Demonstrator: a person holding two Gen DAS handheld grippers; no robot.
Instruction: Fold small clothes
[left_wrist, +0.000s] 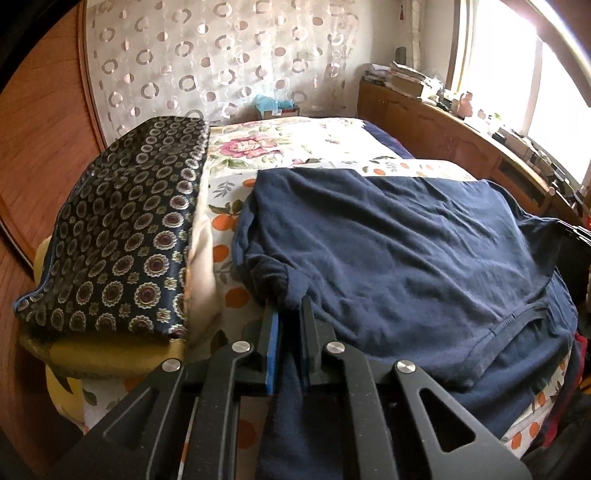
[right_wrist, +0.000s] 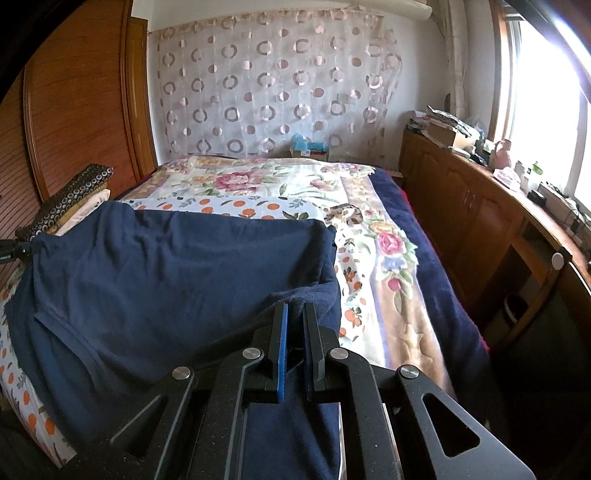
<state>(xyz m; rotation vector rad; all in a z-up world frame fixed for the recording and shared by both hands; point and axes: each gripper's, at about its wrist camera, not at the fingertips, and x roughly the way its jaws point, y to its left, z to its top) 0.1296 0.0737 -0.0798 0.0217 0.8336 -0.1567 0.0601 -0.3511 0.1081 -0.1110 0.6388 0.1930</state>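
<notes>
Your navy garment (left_wrist: 399, 251) lies spread on the bed (right_wrist: 373, 236), its long axis running sideways between your two grippers, with the ribbed hem or neckline band toward your near side in the left wrist view. Your left gripper (left_wrist: 287, 314) points forward and slightly down, its fingers (left_wrist: 272, 332) clenched on a bunched corner of the cloth at the garment's left end. Your right gripper (right_wrist: 295, 317) is levelled the same way, fingers (right_wrist: 282, 332) pinching a fold at the right end. Left of your left fingers sits a patterned cushion (left_wrist: 122, 236).
</notes>
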